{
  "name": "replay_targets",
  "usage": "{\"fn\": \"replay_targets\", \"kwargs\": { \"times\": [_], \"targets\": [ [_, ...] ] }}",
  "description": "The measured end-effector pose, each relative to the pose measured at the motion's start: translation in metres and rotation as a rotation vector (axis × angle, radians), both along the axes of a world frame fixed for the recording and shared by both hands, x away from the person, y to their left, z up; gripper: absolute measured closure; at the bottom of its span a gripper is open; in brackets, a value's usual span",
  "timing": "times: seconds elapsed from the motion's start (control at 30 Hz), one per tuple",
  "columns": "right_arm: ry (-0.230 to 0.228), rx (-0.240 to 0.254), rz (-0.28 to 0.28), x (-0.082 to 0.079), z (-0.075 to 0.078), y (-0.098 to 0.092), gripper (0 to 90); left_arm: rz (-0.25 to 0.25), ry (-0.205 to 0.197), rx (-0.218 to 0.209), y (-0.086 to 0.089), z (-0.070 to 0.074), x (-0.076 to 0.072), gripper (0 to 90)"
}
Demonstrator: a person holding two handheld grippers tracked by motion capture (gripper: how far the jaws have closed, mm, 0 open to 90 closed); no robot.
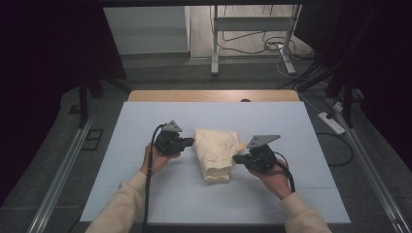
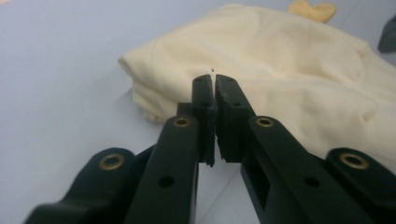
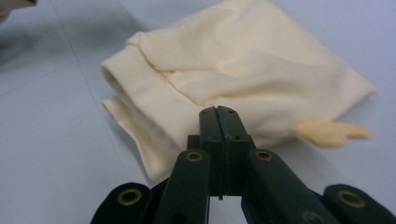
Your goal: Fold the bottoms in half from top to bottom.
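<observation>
A folded cream cloth [image 1: 216, 153] lies in the middle of the pale blue table cover [image 1: 145, 121]. A small yellow tab [image 1: 240, 146] sticks out at its right edge. My left gripper [image 1: 190, 141] is held just left of the cloth and points at it. In the left gripper view its jaws [image 2: 214, 79] stand a thin slit apart with nothing between them, just short of the cloth [image 2: 289, 70]. My right gripper [image 1: 235, 158] sits at the cloth's right side. Its jaws [image 3: 218, 109] are pressed together and empty, in front of the cloth [image 3: 243, 65] and near the yellow tab [image 3: 334, 133].
A wooden table edge [image 1: 214, 95] shows behind the cover. Beyond it stand a metal frame [image 1: 214, 48] and loose cables on the floor. A power strip [image 1: 332, 123] lies to the right of the table. Dark curtains hang on both sides.
</observation>
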State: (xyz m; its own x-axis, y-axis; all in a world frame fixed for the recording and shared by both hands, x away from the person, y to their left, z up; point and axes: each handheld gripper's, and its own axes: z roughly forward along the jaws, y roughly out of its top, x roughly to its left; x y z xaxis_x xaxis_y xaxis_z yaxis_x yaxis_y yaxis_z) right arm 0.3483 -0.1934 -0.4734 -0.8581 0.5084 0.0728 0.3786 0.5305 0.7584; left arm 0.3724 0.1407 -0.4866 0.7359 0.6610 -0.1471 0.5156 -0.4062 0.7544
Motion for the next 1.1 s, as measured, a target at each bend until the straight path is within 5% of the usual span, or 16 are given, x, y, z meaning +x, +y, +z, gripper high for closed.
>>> {"fn": "replay_targets", "kwargs": {
  "times": [0.43,0.73,1.1],
  "targets": [
    [-0.019,-0.02,-0.098,-0.01,-0.013,-0.036,51.0,0.012,0.012,0.002,0.019,-0.012,-0.037,44.0],
    [-0.011,-0.071,-0.11,-0.02,-0.024,-0.052,42.4,0.017,0.041,0.026,0.037,-0.022,-0.058,36.6],
    [-0.021,-0.05,-0.164,-0.032,-0.029,-0.083,38.3,0.046,0.05,0.012,0.057,-0.029,-0.08,34.8]
  ]
}}
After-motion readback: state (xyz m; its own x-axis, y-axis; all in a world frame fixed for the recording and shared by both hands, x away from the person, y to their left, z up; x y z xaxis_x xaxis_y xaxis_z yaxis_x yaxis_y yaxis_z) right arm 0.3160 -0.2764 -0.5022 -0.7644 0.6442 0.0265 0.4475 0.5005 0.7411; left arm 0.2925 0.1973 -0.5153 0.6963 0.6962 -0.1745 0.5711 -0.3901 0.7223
